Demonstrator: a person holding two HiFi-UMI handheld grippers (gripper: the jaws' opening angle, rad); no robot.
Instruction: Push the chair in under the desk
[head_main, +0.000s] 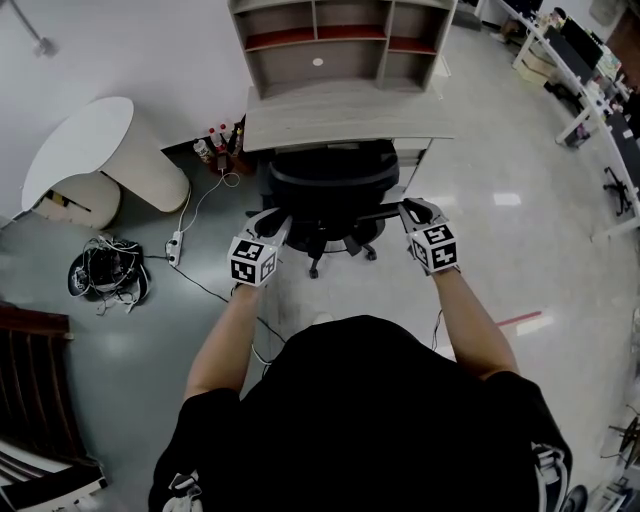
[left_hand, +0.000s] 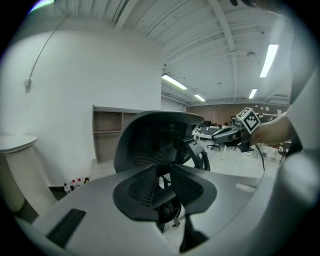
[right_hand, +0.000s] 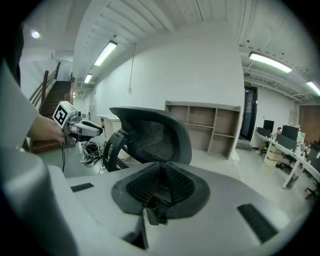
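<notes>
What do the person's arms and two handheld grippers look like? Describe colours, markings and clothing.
The left gripper and right gripper match: grey bodies, dark ribbed pads, and a white cube with black square markers on each. A thin dark cable trails from each. The person wears a black short-sleeved top, forearms bare.

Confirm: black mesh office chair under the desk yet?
Not fully: black mesh office chair shows backrest, wheeled base outside pale wooden desk.
</notes>
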